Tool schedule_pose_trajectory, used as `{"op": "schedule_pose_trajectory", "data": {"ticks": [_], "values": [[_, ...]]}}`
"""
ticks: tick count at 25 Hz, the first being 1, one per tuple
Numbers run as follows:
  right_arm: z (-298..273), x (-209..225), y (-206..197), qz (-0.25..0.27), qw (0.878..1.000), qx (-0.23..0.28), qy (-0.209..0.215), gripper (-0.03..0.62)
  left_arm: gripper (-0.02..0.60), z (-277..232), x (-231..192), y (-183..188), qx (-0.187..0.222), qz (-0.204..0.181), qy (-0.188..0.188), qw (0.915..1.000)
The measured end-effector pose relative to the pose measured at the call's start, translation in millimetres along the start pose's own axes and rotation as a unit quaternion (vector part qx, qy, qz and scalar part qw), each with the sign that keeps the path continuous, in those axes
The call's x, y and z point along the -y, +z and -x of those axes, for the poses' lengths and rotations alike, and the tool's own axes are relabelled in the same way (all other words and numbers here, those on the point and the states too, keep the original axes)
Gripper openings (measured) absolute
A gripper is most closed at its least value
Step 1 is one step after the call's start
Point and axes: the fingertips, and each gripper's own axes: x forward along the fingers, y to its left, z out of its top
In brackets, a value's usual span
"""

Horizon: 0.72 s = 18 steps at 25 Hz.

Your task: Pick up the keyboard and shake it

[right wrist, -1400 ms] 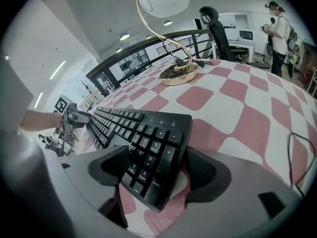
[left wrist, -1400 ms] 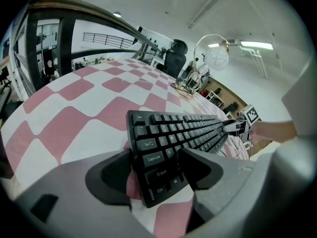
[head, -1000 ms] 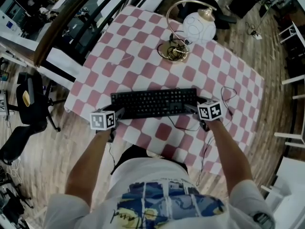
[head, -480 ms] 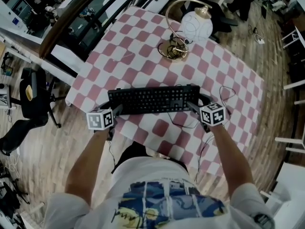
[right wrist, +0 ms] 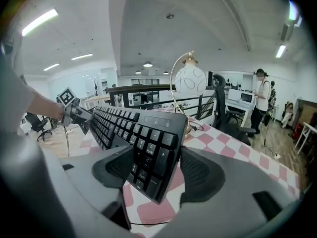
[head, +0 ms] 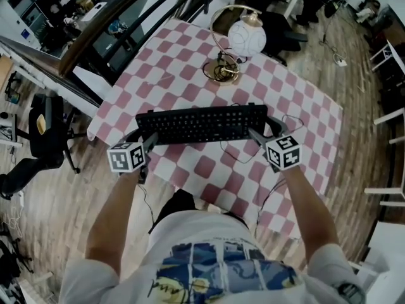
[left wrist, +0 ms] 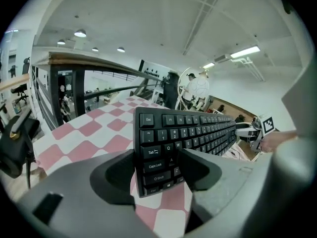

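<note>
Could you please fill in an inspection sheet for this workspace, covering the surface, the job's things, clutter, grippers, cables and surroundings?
Surface: table under a pink-and-white checked cloth, with no spills seen.
Job's things: black keyboard, gripped at both ends, tilted and apparently raised off the cloth.
Clutter: lamp with a white globe shade at the far side.
Grippers: left gripper has its fingers closed on the keyboard's Esc end; right gripper has its fingers closed on the number-pad end.
Cables: thin dark cable on the cloth by the keyboard's right end.
Surroundings: wooden floor, black office chair to the left, railing beyond, and a person standing further off.
</note>
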Motion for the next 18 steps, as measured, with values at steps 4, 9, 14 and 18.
{"op": "schedule_pose_trajectory", "data": {"ticks": [4, 9, 14, 18], "values": [[22, 1, 21, 0.026, 0.999, 0.028, -0.006, 0.292, 0.275, 19, 15, 15, 0.027, -0.011, 0.004, 0.9996], [49, 2, 50, 0.062, 0.996, 0.068, -0.019, 0.293, 0.275, 43, 34, 36, 0.062, -0.030, 0.009, 0.9976], [78, -3, 77, 0.100, 0.989, 0.104, -0.025, 0.291, 0.275, 70, 49, 54, 0.097, -0.040, 0.014, 0.9944], [102, -11, 102, 0.124, 0.983, 0.135, -0.031, 0.290, 0.275, 91, 58, 66, 0.124, -0.049, 0.019, 0.9909]]}}
